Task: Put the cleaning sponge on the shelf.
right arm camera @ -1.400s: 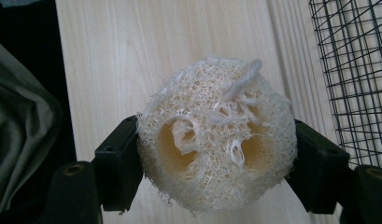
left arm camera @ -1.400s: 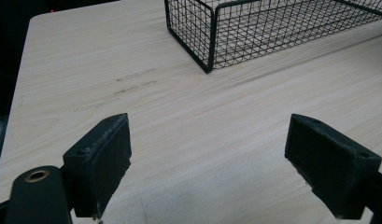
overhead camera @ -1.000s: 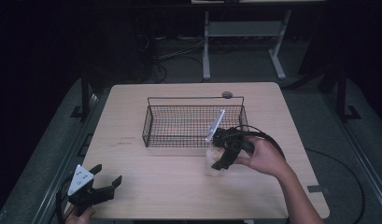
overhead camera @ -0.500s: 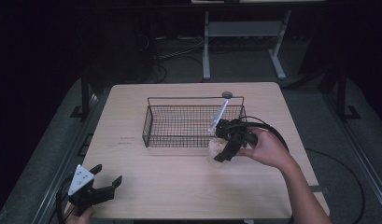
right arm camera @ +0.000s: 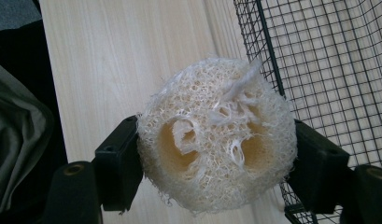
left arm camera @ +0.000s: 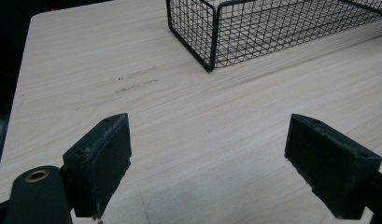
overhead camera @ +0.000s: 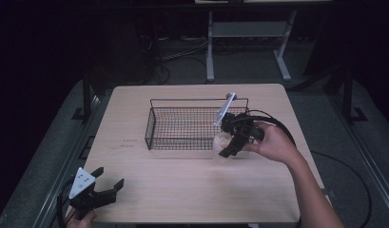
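A pale, fibrous loofah slice (right arm camera: 215,135) sits clamped between the two black jaws of my right gripper (right arm camera: 216,163). In the high view that right gripper (overhead camera: 226,141) holds the loofah (overhead camera: 221,141) just above the table, by the front right corner of the black wire basket (overhead camera: 192,124). The basket's mesh wall (right arm camera: 328,70) rises at the right of the right gripper view. My left gripper (overhead camera: 106,188) hovers at the table's front left corner, jaws wide apart with nothing between them. Its pads (left arm camera: 102,163) frame bare wood, with a basket corner (left arm camera: 212,32) beyond.
The light wooden table (overhead camera: 182,190) has free surface in front of and left of the basket. Black cables loop near the right hand (overhead camera: 273,142). A metal stand (overhead camera: 244,33) and dark floor lie beyond the far edge.
The right gripper has carried the loofah up and toward the basket's front right corner, tilting over. The left gripper has stayed in place.
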Available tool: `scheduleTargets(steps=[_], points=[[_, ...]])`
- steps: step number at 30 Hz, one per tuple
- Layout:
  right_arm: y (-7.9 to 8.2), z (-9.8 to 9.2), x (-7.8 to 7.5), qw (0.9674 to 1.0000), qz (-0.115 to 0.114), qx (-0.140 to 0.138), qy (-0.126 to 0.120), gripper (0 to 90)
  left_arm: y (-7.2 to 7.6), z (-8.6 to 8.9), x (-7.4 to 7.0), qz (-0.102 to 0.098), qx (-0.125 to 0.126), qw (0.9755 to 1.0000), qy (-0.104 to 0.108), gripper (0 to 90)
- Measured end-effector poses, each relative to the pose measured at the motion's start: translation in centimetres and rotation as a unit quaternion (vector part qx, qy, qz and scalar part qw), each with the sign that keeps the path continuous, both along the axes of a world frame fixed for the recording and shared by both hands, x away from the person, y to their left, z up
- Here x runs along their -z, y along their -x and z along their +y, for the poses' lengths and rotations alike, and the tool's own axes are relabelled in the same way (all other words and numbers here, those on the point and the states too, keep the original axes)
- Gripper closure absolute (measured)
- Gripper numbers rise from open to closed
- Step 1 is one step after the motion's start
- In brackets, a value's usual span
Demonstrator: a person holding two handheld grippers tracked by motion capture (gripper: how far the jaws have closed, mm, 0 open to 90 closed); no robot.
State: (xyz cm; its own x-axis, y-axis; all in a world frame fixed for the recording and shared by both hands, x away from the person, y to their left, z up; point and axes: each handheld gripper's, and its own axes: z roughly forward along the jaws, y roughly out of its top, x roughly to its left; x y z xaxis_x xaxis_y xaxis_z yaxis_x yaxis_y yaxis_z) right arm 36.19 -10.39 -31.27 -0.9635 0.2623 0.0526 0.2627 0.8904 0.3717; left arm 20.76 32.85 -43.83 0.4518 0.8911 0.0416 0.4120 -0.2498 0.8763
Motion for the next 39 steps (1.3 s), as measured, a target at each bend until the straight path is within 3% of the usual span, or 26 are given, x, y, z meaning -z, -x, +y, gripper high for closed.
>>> scheduleTargets(steps=[20,24,39], points=[[-2.6,0.5,-1.4,0.9999,-0.004,0.012,0.007,27.5,0.0,0.0,-0.1,0.001,-0.001,1.0000,0.000,13.8],[-3.1,0.4,-1.4,0.9998,-0.002,0.019,-0.002,27.5,-0.1,0.0,0.0,0.000,0.000,1.0000,0.000,13.8],[-5.8,0.4,-1.5,0.9984,0.001,0.056,0.005,27.5,0.0,0.1,0.0,-0.001,-0.001,1.0000,0.003,13.8]])
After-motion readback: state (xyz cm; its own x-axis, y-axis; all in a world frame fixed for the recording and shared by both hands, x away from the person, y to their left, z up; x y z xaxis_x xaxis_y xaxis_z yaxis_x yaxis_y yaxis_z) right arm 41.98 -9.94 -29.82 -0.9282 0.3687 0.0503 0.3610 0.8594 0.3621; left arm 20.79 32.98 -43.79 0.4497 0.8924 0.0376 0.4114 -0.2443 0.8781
